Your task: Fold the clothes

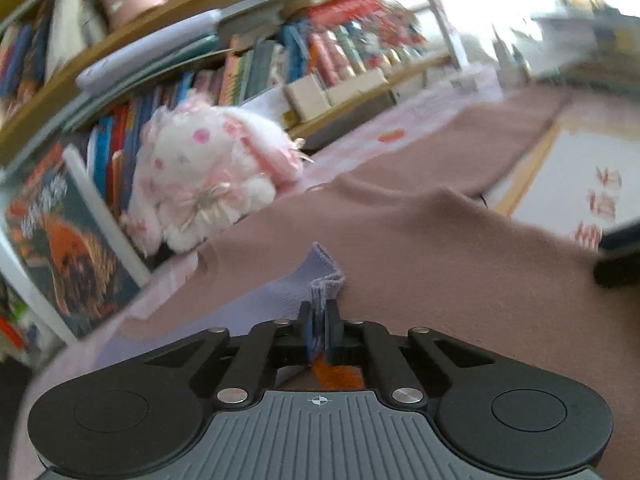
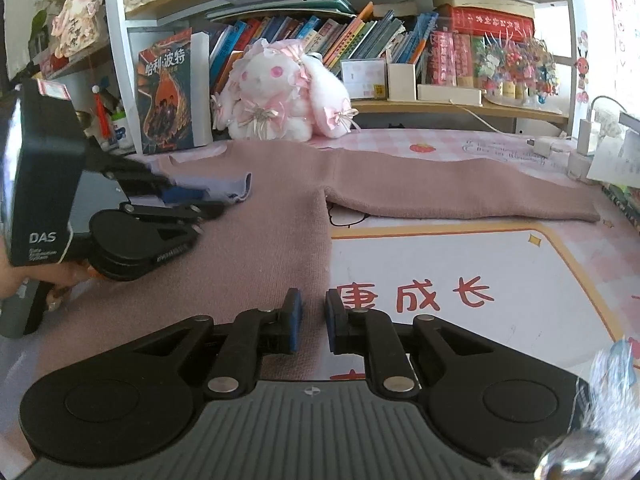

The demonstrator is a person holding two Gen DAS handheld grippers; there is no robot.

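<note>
Between left gripper point(image 1: 319, 316) jaws: lilac sock point(image 1: 298, 286) cuff, pinched.

Left gripper point(image 1: 319, 322) clamped on lilac cuff point(image 1: 320, 280) over pink sweater point(image 1: 420, 248). Beyond sweater, plush rabbit point(image 1: 212, 176) against blurred bookshelf point(image 1: 256, 64).

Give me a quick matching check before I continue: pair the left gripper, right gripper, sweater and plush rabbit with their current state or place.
Things:
1. left gripper
2. right gripper
3. sweater
4. plush rabbit

States or places:
A. sits at the back, against the books
B. fingers apart, nothing between them
C. closed on a lilac cloth
D. spread out on the desk mat, one sleeve stretched sideways

Pairs: 1-C, 2-B, 3-D, 4-A
</note>
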